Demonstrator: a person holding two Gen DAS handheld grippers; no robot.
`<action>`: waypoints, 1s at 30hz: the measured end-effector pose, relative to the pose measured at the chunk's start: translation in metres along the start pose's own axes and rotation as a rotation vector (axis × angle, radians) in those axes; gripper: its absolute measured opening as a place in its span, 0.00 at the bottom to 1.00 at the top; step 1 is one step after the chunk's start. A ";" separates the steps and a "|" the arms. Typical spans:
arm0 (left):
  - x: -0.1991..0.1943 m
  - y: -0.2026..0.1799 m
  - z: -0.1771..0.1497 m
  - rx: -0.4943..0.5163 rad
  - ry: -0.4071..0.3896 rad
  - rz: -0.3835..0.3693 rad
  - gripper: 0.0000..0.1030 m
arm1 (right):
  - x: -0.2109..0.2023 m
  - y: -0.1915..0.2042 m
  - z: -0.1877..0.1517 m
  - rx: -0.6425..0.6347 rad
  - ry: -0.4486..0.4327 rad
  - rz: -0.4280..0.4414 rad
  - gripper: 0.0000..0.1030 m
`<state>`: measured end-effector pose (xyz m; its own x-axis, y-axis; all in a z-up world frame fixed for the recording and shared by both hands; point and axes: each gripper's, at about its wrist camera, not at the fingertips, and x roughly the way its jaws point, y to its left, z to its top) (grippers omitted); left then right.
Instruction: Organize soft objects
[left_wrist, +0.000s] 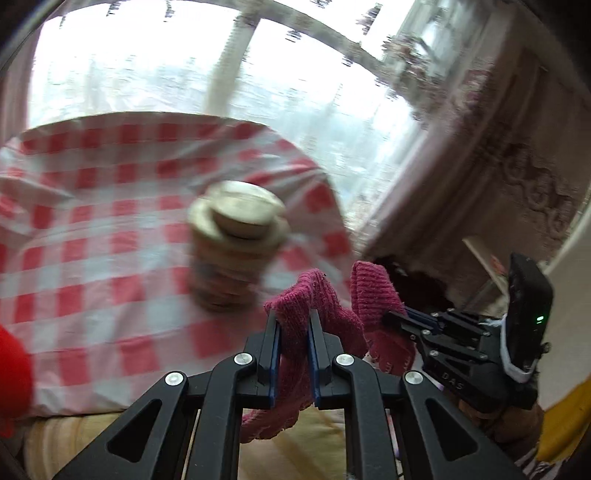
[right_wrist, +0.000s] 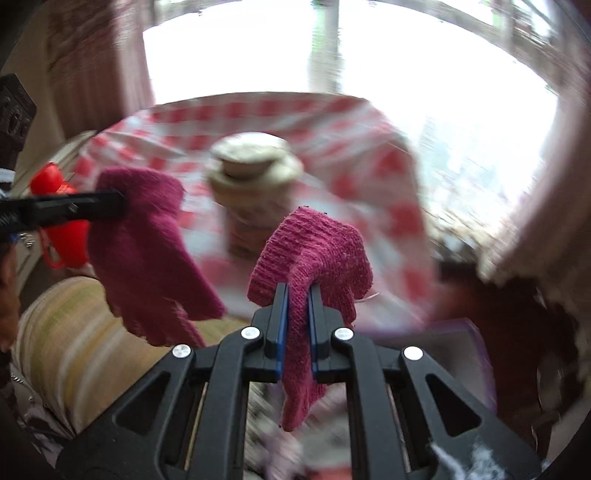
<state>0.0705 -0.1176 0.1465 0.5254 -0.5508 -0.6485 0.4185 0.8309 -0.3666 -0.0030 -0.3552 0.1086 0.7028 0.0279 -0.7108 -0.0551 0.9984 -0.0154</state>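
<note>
Two hand-held grippers, each carrying one magenta knitted glove above a table with a red-and-white checked tablecloth (left_wrist: 110, 229).

Left wrist view: the left gripper (left_wrist: 293, 332) is clenched on the left-hand glove (left_wrist: 295, 306). The knit is pinched between the blue pads, with one end folded over the fingertips and the rest hanging below the jaws. At about 3 o'clock from it, the right gripper (left_wrist: 397, 317) enters from the right edge, nipping the right-hand glove (left_wrist: 373, 295); the two gloves hang just beside each other, and contact between them cannot be told.

Right wrist view: the right gripper (right_wrist: 298, 291) is likewise clamped shut on its glove (right_wrist: 314, 251), cuff end draped over the tips and the body trailing down between the fingers. The left gripper (right_wrist: 110, 201) reaches in from 9 o'clock, its glove (right_wrist: 144, 251) dangling with the finger end lowest.

Each glove is gripped at one spot and left to hang — a likely reason is that a limp knit straightens under its own weight and so can be matched to its partner. Held side by side in the air, the pair appears ready to be brought together or laid down as a set.

Behind the gloves, toward 12 o'clock, a lidded jar (right_wrist: 255, 173) stands on the cloth — blurred, contents unreadable. A red plastic object (right_wrist: 55, 206) sits at 9 o'clock near the table edge.
</note>
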 end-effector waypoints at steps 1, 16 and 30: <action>0.005 -0.012 -0.001 0.006 0.012 -0.033 0.13 | -0.005 -0.012 -0.010 0.019 0.010 -0.025 0.12; 0.162 -0.133 -0.065 0.084 0.362 -0.141 0.49 | 0.015 -0.114 -0.136 0.267 0.209 -0.181 0.16; 0.123 -0.119 -0.135 0.073 0.452 -0.148 0.83 | -0.006 -0.073 -0.150 0.256 0.214 -0.214 0.71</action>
<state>-0.0153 -0.2736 0.0204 0.0879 -0.5599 -0.8239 0.5243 0.7293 -0.4397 -0.1098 -0.4359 0.0083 0.5140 -0.1664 -0.8415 0.2743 0.9614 -0.0225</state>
